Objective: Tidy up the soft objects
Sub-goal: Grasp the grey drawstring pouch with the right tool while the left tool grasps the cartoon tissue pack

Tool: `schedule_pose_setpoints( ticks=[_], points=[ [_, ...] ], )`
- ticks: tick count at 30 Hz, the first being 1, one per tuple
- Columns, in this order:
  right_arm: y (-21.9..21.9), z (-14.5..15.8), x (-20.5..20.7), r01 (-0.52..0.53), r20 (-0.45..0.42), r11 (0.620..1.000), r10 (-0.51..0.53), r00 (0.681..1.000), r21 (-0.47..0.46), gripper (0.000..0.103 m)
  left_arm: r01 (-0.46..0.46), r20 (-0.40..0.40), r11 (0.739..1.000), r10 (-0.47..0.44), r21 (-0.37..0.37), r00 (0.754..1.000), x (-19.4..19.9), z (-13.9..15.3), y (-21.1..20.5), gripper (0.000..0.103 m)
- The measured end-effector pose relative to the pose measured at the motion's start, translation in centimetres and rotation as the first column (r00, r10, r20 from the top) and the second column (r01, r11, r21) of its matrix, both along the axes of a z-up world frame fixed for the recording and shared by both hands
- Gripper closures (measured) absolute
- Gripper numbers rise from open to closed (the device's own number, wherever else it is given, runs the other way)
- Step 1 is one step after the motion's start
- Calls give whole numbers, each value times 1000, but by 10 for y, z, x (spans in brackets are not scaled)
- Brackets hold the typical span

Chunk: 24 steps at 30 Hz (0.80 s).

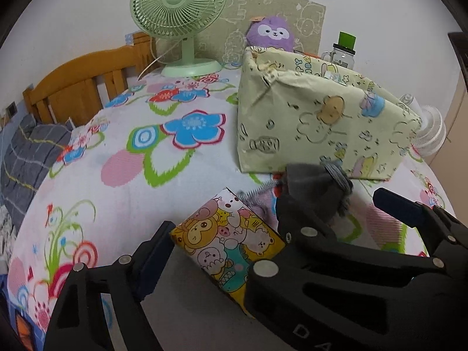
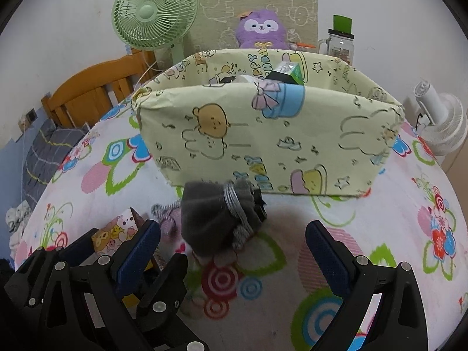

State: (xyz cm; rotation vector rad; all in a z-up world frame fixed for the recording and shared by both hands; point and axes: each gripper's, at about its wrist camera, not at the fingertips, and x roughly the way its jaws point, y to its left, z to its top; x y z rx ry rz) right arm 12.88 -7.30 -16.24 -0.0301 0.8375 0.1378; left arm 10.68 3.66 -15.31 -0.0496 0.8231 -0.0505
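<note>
A grey rolled sock bundle (image 2: 216, 219) lies on the flowered tablecloth in front of a pale yellow cartoon-print storage box (image 2: 272, 137). My right gripper (image 2: 234, 251) is open, its blue pads either side of the bundle and just short of it. My left gripper (image 1: 272, 234) is open, above a colourful cartoon-print packet (image 1: 231, 242); the right gripper's body crosses between its fingers. The bundle (image 1: 316, 181) and the box (image 1: 318, 122) also show in the left wrist view. The box holds several items, partly hidden.
A green desk fan (image 2: 155, 14) and a purple plush toy (image 2: 260, 29) stand behind the box. A glass jar with a green lid (image 2: 340, 41) and a white fan (image 2: 441, 122) are at the right. A wooden bed frame (image 2: 96, 87) lies left.
</note>
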Motion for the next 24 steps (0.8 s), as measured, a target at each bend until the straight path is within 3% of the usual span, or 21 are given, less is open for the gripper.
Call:
schedule_pose_setpoints(
  ticks=[11, 23, 24],
  points=[
    [6, -8, 20, 3, -11, 1000, -3, 1000, -16, 3, 36, -7, 999, -36, 10, 999, 19, -5, 3, 17],
    [9, -12, 26, -23, -37, 1000, 23, 999, 4, 27, 28, -16, 1000, -28, 4, 999, 22, -6, 6, 17],
    [9, -12, 25, -22, -36, 1000, 22, 999, 3, 34, 28, -17, 1000, -28, 6, 999, 21, -6, 5, 17]
  ],
)
